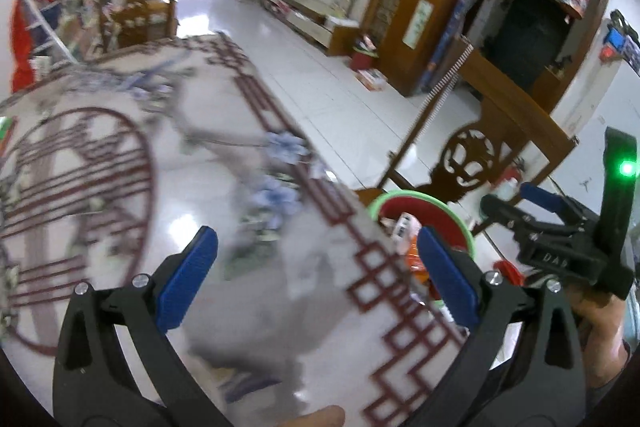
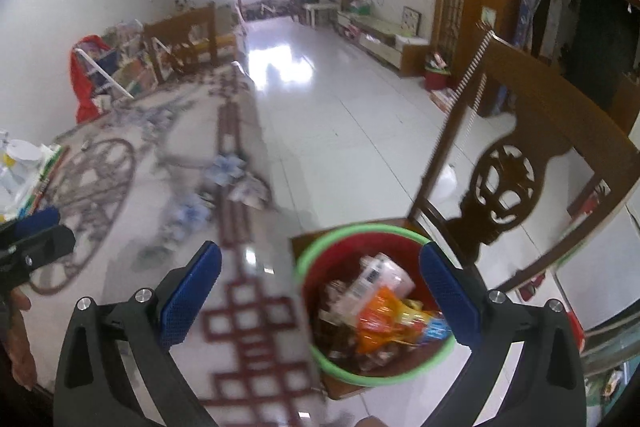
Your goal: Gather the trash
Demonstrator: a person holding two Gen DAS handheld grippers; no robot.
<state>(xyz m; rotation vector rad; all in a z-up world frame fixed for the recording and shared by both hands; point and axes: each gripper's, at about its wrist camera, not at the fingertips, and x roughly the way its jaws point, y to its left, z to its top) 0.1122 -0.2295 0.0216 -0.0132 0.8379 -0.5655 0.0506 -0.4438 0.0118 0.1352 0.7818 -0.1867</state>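
Where the tabletop (image 2: 256, 307) ends, a red bin with a green rim (image 2: 320, 355) is sitting on a wooden chair (image 2: 520, 131) seat, just beside the table's edge, and it is holding the trash (image 2: 384, 311): an orange wrapper, a white packet and other crumpled packaging, all blurred. The right hand-held gripper (image 2: 320, 297) is hanging above the bin's near-left side with its blue pads spread wide, gripping nothing. The left hand-held gripper (image 1: 320, 275) is hovering over the patterned table cover, likewise spread wide and carrying nothing. Beyond them, glossy white floor tiles (image 2: 320, 115) are running toward a bright doorway.
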